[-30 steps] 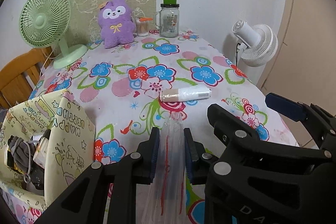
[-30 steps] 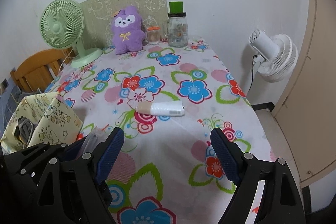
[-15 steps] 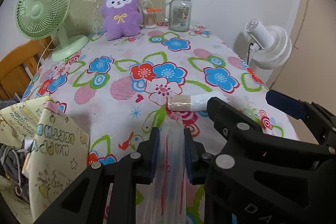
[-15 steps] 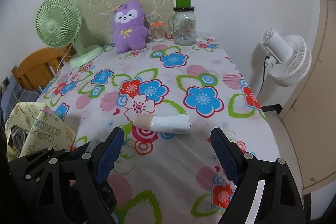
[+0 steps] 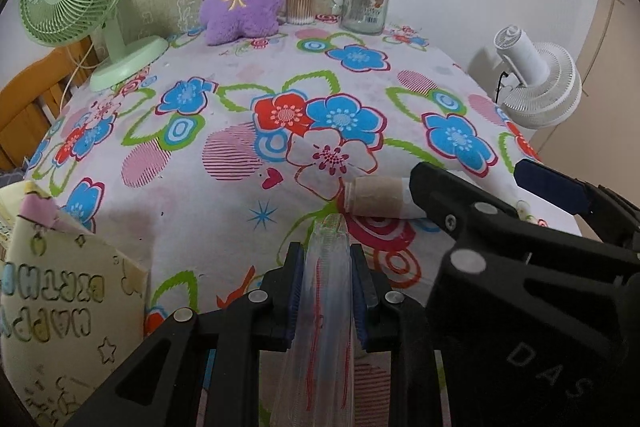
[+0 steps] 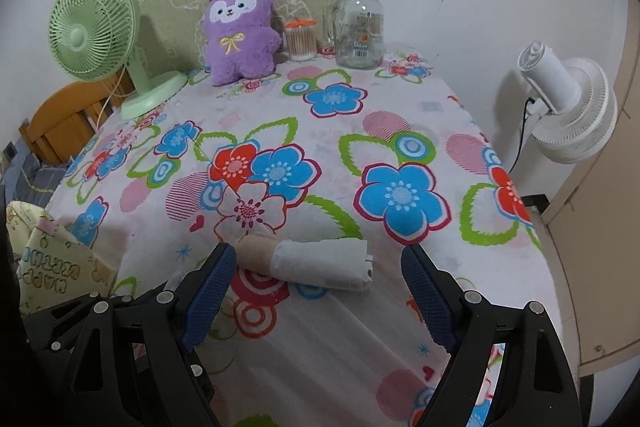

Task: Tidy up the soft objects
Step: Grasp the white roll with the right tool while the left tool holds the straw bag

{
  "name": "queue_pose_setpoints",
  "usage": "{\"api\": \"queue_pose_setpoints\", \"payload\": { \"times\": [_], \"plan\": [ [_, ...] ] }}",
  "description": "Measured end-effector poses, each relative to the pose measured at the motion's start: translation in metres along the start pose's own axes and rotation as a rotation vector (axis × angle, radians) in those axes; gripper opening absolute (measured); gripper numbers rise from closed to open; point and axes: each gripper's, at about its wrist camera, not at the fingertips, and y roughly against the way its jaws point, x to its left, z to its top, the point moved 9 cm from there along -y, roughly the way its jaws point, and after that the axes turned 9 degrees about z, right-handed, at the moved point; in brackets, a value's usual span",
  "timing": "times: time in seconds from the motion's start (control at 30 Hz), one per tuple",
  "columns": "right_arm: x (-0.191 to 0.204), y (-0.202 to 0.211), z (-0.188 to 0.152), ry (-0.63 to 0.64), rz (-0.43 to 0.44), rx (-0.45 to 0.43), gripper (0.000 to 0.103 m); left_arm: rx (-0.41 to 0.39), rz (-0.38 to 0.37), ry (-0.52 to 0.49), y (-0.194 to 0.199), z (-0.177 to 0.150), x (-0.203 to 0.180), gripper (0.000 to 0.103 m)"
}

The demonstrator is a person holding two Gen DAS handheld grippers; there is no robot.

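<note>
Crinkly clear plastic bag (image 5: 326,291), cylindrical roll (image 6: 308,262)

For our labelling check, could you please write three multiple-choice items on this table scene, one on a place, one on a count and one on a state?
1. Where does the purple plush toy sit?
A. at the table's far edge, by the wall
B. inside the yellow paper bag
C. between the right gripper's fingers

2. How many fans show?
A. one
B. two
C. four

3. How does the left gripper stand?
A. wide open and empty
B. shut on the clear plastic bag
C. shut on the white roll

Answers: 1 A, it sits beside the cotton swab jar; 2 B, a green fan and a white fan; 3 B, both pads pinch the plastic, while the right gripper is open.
</note>
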Motion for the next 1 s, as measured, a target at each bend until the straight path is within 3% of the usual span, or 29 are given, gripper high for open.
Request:
{"api": "queue_pose_setpoints", "payload": {
  "times": [0.7, 0.77, 0.87, 1.0],
  "plan": [
    [-0.001, -0.049, -0.013, -0.004, -0.017, 0.109, 0.087, -0.002, -0.002, 0.004, -0.011, 0.003, 0.008, 0.022],
    [0.0, -0.049, -0.013, -0.003, -0.014, 0.106, 0.084, 0.0, -0.005, 0.006, -0.012, 0.003, 0.009, 0.022],
    [-0.001, -0.047, -0.011, 0.006, -0.031, 0.095, 0.065, -0.002, -0.002, 0.003, -0.012, 0.003, 0.009, 0.022],
    [-0.002, -0.046, -0.012, 0.013, -0.032, 0.092, 0.058, -0.007, 0.006, -0.007, -0.012, 0.004, 0.009, 0.022]
  ]
}}
